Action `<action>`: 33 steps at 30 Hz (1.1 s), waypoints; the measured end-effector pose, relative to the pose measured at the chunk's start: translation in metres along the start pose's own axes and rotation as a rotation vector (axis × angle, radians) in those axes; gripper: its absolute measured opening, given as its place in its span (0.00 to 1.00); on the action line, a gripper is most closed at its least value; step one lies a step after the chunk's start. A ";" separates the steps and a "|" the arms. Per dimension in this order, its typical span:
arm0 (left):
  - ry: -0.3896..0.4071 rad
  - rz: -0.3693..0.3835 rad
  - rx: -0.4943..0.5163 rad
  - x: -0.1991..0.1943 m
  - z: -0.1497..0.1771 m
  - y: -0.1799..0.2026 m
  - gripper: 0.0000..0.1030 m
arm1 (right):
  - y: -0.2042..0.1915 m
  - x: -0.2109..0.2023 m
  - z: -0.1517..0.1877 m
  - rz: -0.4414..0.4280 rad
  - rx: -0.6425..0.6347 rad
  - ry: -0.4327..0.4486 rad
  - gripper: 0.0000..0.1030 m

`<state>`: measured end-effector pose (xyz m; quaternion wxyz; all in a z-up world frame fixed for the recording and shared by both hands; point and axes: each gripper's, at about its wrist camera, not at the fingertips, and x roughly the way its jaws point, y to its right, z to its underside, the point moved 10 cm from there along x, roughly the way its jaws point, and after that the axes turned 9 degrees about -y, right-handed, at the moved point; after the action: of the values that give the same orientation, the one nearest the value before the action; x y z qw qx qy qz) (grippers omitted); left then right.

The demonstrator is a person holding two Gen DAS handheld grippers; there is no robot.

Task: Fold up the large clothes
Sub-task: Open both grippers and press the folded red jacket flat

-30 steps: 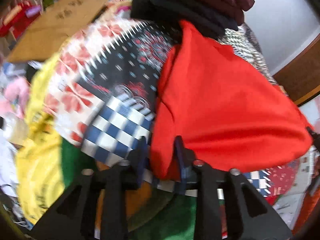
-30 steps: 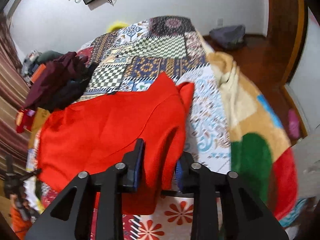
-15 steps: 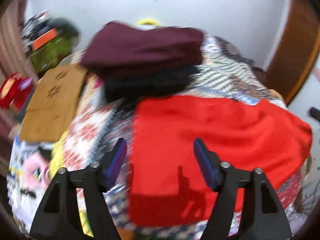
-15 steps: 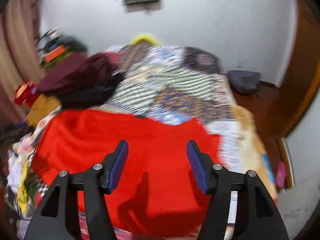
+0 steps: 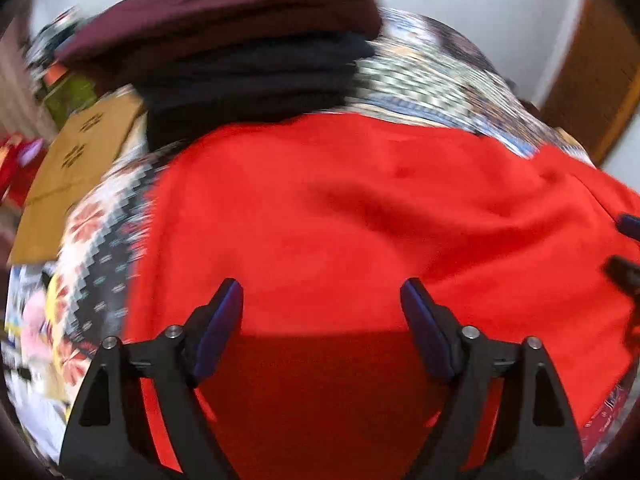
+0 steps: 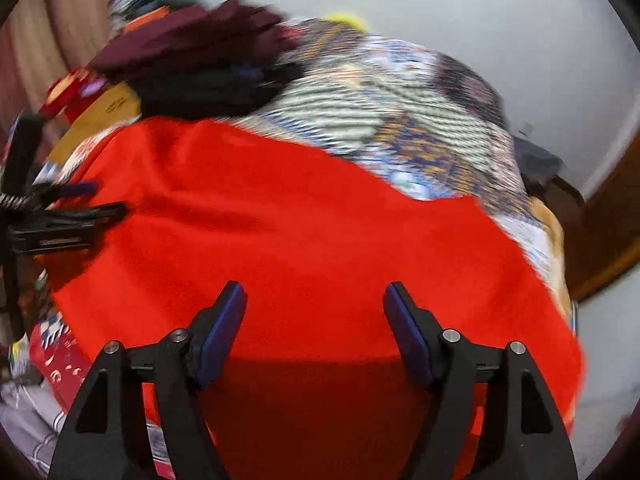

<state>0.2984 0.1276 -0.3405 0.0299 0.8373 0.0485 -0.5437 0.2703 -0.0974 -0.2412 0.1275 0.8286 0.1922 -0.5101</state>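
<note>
A red garment lies spread over the patterned bedspread, folded with a straight near edge. My left gripper hovers above its near-left part, jaws opening wide, nothing pinched between the blue pads. In the right wrist view the same red garment fills the middle, and my right gripper stands over its near edge, jaws opening, no cloth between them. The left gripper's fingers show at that view's left edge; the right gripper's fingertips show at the left view's right edge.
A stack of folded maroon and dark clothes sits on the bed just behind the red garment. A brown cardboard sheet lies to the left. A wooden door frame stands on the right, a white wall behind.
Both grippers let go of the red garment's edge, opened wide and rolled level. The garment now lies flat on the bed, and both views swung to face the wall.
</note>
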 end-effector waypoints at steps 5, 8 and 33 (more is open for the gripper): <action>-0.040 -0.106 -0.124 0.005 0.014 -0.057 0.83 | 0.063 -0.015 0.019 0.118 0.165 0.011 0.72; -0.045 -0.121 -0.178 0.004 0.027 -0.078 0.83 | 0.090 -0.025 0.034 0.164 0.230 0.009 0.72; 0.002 0.241 -0.503 -0.081 0.079 -0.100 0.83 | -0.003 -0.074 0.005 -0.003 0.124 0.155 0.73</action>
<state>0.1831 0.2150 -0.2985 0.3014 0.8040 0.0820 -0.5060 0.2346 -0.1107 -0.1771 0.0600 0.8716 0.1710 -0.4555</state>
